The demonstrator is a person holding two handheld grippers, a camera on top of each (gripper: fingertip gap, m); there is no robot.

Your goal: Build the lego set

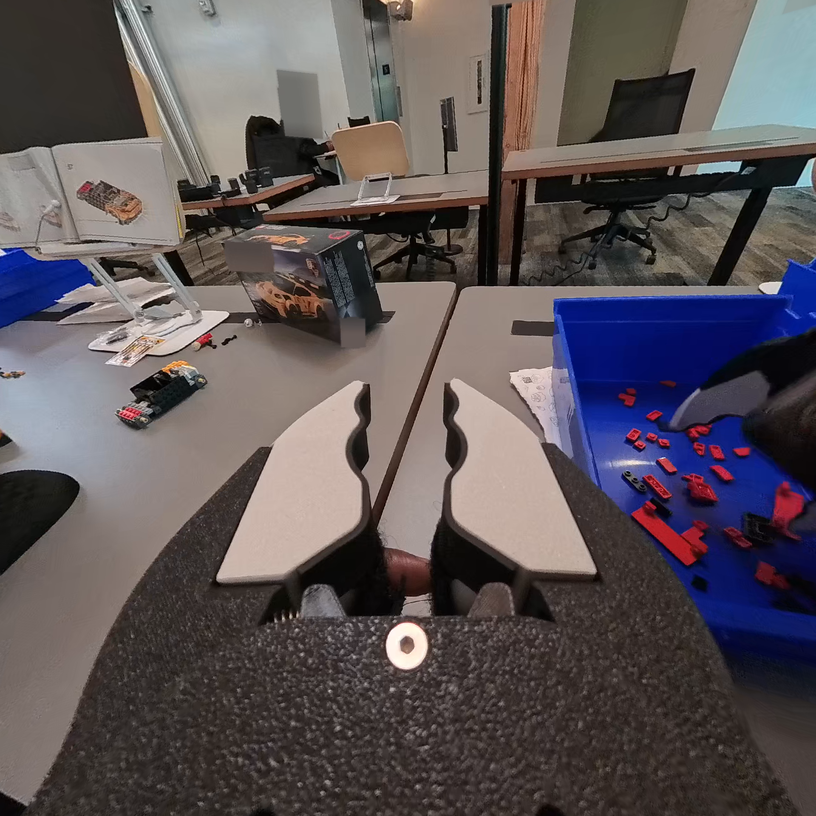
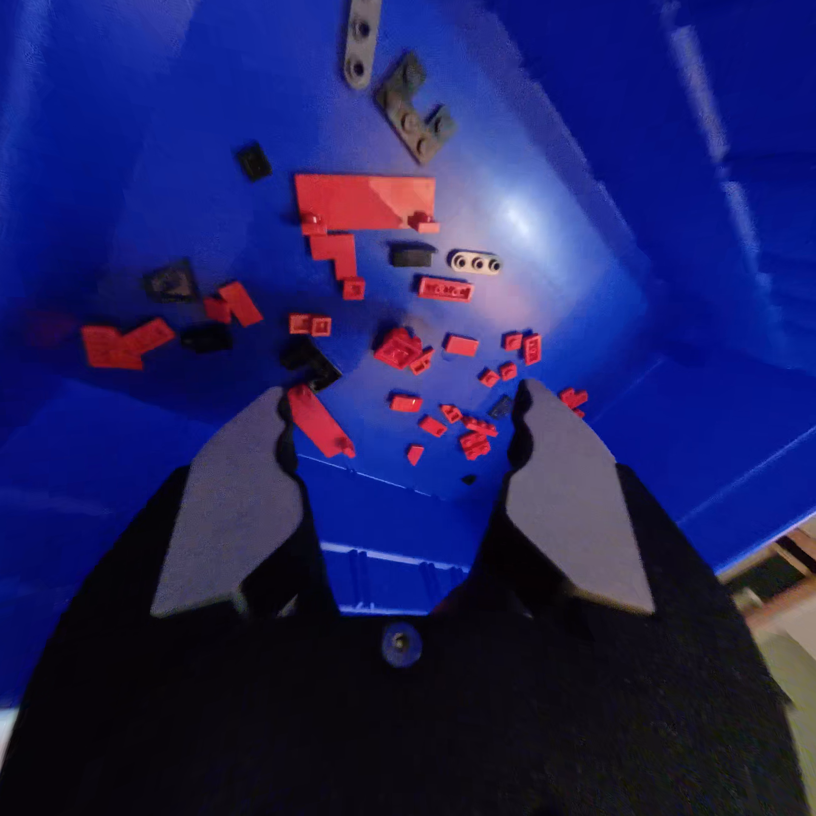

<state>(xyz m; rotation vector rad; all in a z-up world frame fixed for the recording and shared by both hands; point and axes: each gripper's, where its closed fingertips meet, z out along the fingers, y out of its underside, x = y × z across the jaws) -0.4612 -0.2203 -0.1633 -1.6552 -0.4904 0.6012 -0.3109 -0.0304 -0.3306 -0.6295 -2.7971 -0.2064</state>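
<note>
My right gripper point(image 2: 402, 424) hangs inside the blue bin point(image 2: 662, 309), fingers wide apart, holding nothing. Low in the middle of its view, many small red pieces point(image 2: 455, 343) lie right ahead, too many and too blurry for me to count. One long red piece point(image 2: 318, 419) sits beside the left finger, slanting up-left to down-right. One big red plate point(image 2: 366, 201) lies higher up.

My left gripper point(image 1: 406, 410) is over the gray table point(image 1: 132, 508), fingers apart and empty. The right one is nearer the pieces. One half-built car point(image 1: 161, 393) waits at middle left, with one box point(image 1: 309, 282) behind it.
</note>
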